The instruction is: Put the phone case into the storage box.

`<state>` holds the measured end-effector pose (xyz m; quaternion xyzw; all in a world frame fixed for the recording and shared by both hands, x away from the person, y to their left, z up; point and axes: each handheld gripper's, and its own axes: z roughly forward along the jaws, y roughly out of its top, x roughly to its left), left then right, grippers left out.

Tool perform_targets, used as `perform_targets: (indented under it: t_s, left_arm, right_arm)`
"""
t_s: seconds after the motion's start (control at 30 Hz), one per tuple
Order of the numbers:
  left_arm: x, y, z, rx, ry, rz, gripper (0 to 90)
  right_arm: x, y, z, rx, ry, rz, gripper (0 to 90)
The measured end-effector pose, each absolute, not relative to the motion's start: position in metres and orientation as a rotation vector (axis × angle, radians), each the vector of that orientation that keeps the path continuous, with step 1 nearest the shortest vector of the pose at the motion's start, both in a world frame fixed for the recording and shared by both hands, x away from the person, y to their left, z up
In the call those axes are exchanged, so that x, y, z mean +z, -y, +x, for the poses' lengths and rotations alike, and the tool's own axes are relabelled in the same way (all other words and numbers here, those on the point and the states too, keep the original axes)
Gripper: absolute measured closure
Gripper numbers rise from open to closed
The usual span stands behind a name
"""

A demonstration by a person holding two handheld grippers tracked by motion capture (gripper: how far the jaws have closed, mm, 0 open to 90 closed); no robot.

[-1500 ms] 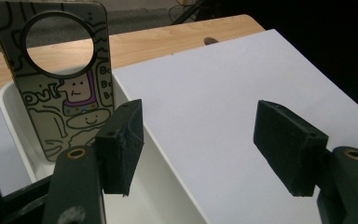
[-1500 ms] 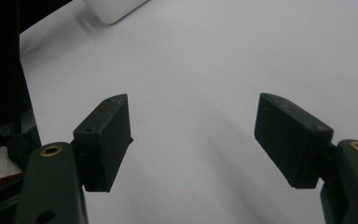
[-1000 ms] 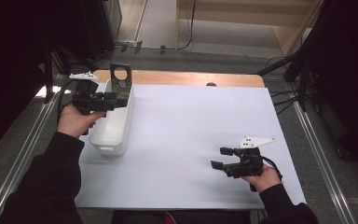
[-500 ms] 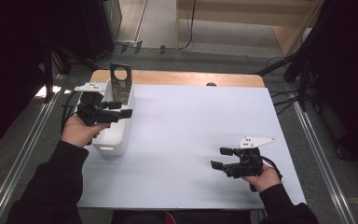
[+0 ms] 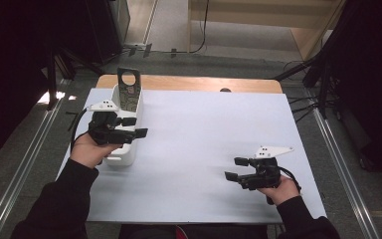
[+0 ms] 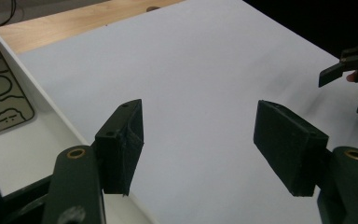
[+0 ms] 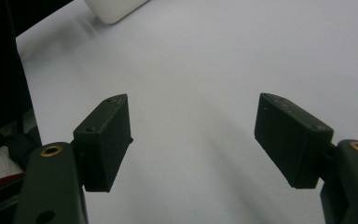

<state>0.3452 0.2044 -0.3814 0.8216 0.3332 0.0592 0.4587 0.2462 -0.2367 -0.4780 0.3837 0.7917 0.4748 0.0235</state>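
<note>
A long white bin [image 5: 125, 155] stands at the left of the white table sheet [image 5: 204, 129]. A dark card with a round hole and cartoon drawings [image 5: 128, 89] leans upright at the bin's far end; its drawn corner [image 6: 0, 107] shows in the left gripper view. My left gripper [image 5: 134, 127] hovers over the bin's right wall, open and empty, its jaws pointing right. In its own view the left gripper [image 6: 198, 142] spans the bin's rim and the bare sheet. My right gripper [image 5: 235, 168] rests low at the front right, open, with nothing between its jaws [image 7: 193, 140].
A wooden table edge [image 5: 189, 82] runs along the back behind the sheet. Metal rails [image 5: 25, 164] flank the table on both sides. The other hand's gripper [image 6: 354, 74] shows far right in the left gripper view. The bin's corner [image 7: 112, 9] tops the right gripper view.
My left hand has come nearer along the bin and a little lower, away from the card. The right hand has kept still.
</note>
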Motion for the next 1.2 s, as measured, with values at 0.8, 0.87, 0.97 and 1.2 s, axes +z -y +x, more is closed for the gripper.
perform_targets:
  t_s: [0.8,0.87,0.97,1.2]
  left_arm:
    - [-0.4,-0.196,0.302,0.147,-0.681,2.065,28.6]
    - [-0.403,-0.195,0.299,0.145,-0.67,2.073,28.7]
    - [-0.408,-0.195,0.295,0.152,-0.646,2.091,28.7]
    - [-0.418,-0.192,0.287,0.141,-0.631,2.12,28.7]
  right_arm:
    - [-0.478,0.236,0.246,1.463,-2.457,1.183,26.3]
    - [-0.478,0.236,0.245,1.464,-2.455,1.183,26.3]
    - [-0.478,0.236,0.246,1.465,-2.455,1.18,26.2]
    - [-0.478,0.236,0.245,1.466,-2.456,1.181,26.3]
